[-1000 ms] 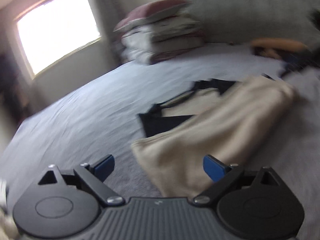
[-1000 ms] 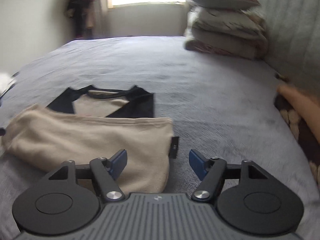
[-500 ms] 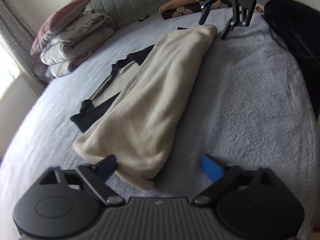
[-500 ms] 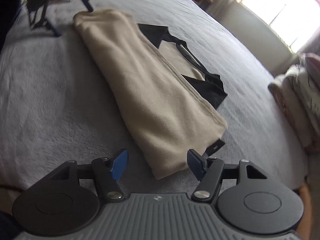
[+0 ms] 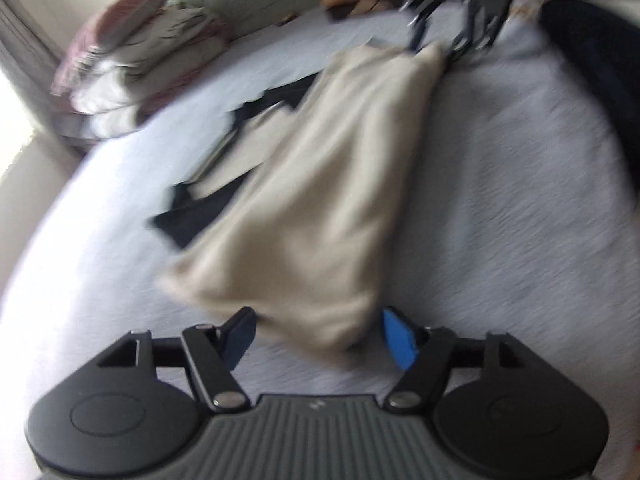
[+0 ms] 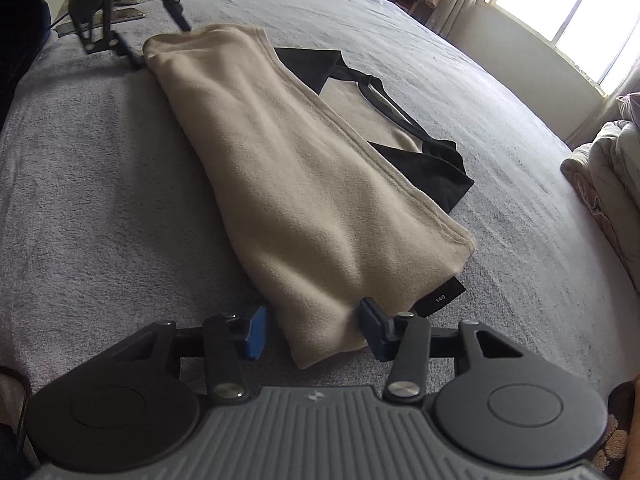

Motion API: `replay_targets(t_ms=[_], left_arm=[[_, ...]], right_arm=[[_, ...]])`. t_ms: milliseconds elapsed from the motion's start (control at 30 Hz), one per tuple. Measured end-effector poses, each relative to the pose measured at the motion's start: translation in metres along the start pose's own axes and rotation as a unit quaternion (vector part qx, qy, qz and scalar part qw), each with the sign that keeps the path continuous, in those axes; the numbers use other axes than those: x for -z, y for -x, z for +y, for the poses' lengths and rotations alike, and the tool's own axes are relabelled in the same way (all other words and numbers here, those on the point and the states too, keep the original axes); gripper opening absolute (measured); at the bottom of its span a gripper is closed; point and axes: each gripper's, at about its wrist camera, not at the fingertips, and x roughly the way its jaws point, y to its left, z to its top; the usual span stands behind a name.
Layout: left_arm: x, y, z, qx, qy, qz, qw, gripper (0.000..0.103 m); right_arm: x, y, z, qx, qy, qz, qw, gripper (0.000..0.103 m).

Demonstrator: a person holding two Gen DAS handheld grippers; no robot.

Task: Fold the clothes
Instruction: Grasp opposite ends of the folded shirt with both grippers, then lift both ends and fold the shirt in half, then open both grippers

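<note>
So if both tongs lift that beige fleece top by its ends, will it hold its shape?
Probably not. The beige fleece top lies soft and rumpled on the bed cover, so its middle would likely sag. Its thick folded layers look bulky but light. The fuzzy nap should grip, not slip.

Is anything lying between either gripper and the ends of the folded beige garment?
Nothing visible. The left gripper and right gripper, jaws just closing, each already straddle one end of the beige garment on the grey bedspread. Whether the pads press the fabric yet is unclear.
</note>
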Motion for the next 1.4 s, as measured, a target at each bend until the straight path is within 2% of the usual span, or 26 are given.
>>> replay_targets(t_ms=[67,100,133,233,267,333,467,567,600,633,733,900,1000,1133,1300,1400], left_arm=[[0.006,0.001,0.001,0.003,-0.003,0.001,1.0,0.066],[0.005,0.007,-0.002,0.0,-0.013,-0.013,0.9998,0.06],[0.003,0.013,-0.006,-0.004,-0.024,-0.027,0.9993,0.06],[-0.004,0.034,-0.013,-0.023,-0.045,-0.085,0.9951,0.061],[-0.005,0.037,-0.014,-0.028,-0.045,-0.096,0.9939,0.064],[-0.005,0.032,-0.017,-0.024,-0.056,-0.091,0.994,0.065],[0.005,0.005,-0.026,0.004,-0.105,-0.038,0.9937,0.062],[0.009,0.003,-0.012,0.03,-0.059,-0.037,0.9971,0.058],[0.011,0.002,-0.008,0.036,-0.051,-0.033,0.9975,0.056],[0.012,0.002,-0.005,0.041,-0.051,-0.034,0.9973,0.055],[0.012,0.0,0.0,0.061,-0.042,-0.035,0.9967,0.05],[0.014,-0.005,0.012,0.063,-0.018,-0.028,0.9974,0.025],[0.017,-0.008,0.017,0.07,0.011,-0.033,0.997,0.021],[0.021,-0.001,0.017,0.064,0.016,-0.037,0.9972,0.014],[0.014,0.006,0.039,0.075,0.091,-0.064,0.991,0.011],[0.008,0.014,0.052,0.069,0.133,-0.083,0.9852,0.011]], right_arm=[[0.002,-0.001,0.0,-0.001,-0.001,-0.005,1.0,0.051],[0.002,-0.001,-0.001,-0.001,-0.002,-0.007,1.0,0.051],[0.002,-0.001,0.0,0.0,-0.002,-0.008,1.0,0.051],[-0.001,0.0,0.004,0.007,0.012,-0.004,1.0,0.051],[-0.002,0.0,0.006,0.009,0.018,-0.003,1.0,0.051],[-0.003,0.0,0.007,0.012,0.026,-0.001,1.0,0.051],[-0.001,0.0,0.006,0.009,0.023,-0.003,1.0,0.048],[0.0,0.0,0.005,0.011,0.029,-0.002,1.0,0.038],[0.001,-0.001,0.003,0.012,0.029,-0.001,1.0,0.031],[0.001,-0.002,0.001,0.012,0.027,-0.001,1.0,0.026],[0.001,-0.004,-0.006,0.007,0.008,-0.004,1.0,0.02],[0.004,0.001,-0.013,0.0,-0.031,-0.02,0.999,0.017],[0.007,0.002,-0.014,-0.001,-0.04,-0.024,0.999,0.017],[0.007,0.003,-0.014,-0.003,-0.044,-0.028,0.999,0.016],[0.003,0.016,-0.025,-0.019,-0.081,-0.045,0.995,0.014],[0.001,0.027,-0.037,-0.026,-0.116,-0.065,0.991,0.014]])
